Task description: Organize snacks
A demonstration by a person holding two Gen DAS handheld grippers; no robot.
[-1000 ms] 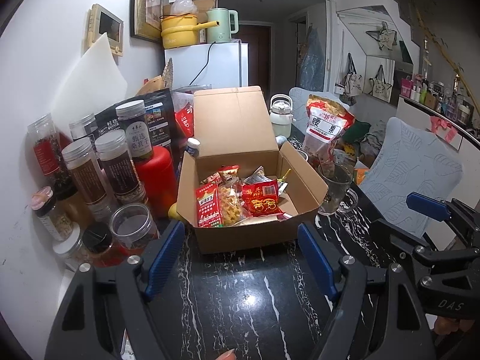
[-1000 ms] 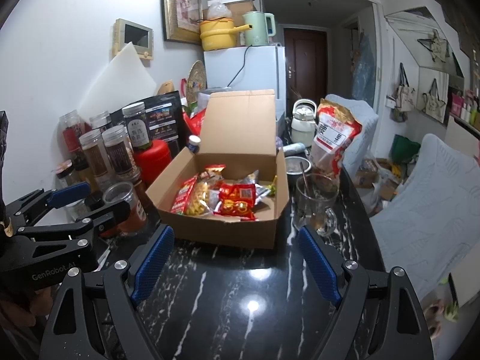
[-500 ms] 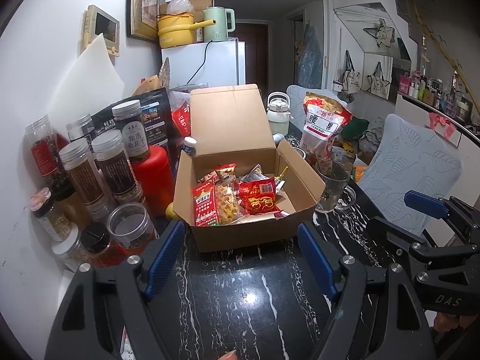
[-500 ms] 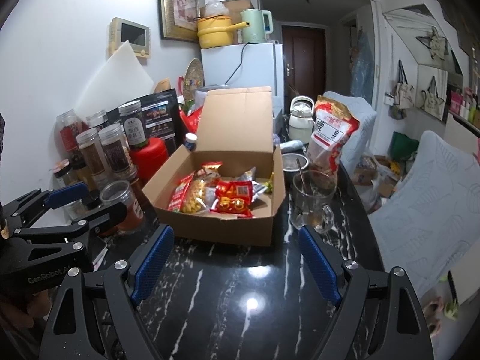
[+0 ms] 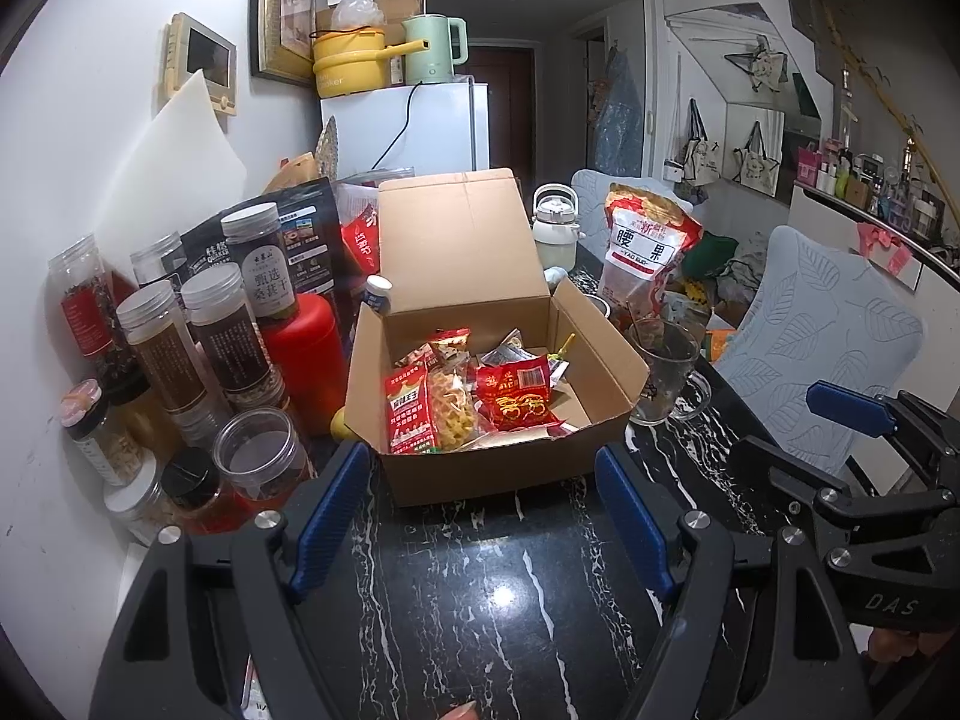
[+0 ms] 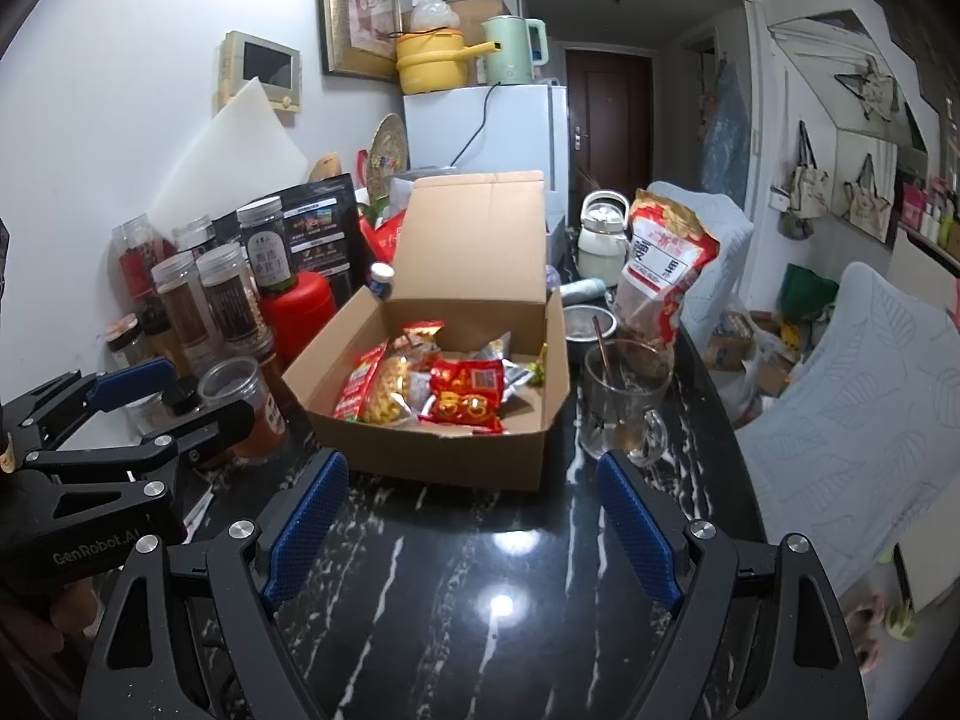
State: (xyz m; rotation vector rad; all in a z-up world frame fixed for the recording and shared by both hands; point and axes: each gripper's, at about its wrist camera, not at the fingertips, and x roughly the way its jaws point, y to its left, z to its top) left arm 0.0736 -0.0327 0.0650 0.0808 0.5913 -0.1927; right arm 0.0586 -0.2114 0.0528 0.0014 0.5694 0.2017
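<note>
An open cardboard box (image 5: 498, 474) stands on the black marble table (image 5: 480, 588), lid up, and also shows in the right wrist view (image 6: 444, 456). Inside lie several snack packets: a red packet (image 5: 519, 393), a yellow crisp bag (image 5: 453, 405), a red stick pack (image 5: 411, 414). My left gripper (image 5: 480, 516) is open and empty just in front of the box. My right gripper (image 6: 471, 525) is open and empty, in front of the box, to the right of the left one. A tall red-and-white nut bag (image 5: 645, 246) stands behind the box.
Several lidded jars (image 5: 210, 330) and a red canister (image 5: 303, 348) crowd the left side by the wall. A glass mug with a spoon (image 6: 624, 402) stands right of the box. A white kettle (image 6: 600, 240) and a fridge (image 6: 498, 138) are behind. Cushioned chairs (image 6: 852, 396) flank the right edge.
Both grippers have drifted slightly; the box sits a little higher and nearer in each view. Nothing was taken hold of or let go.
</note>
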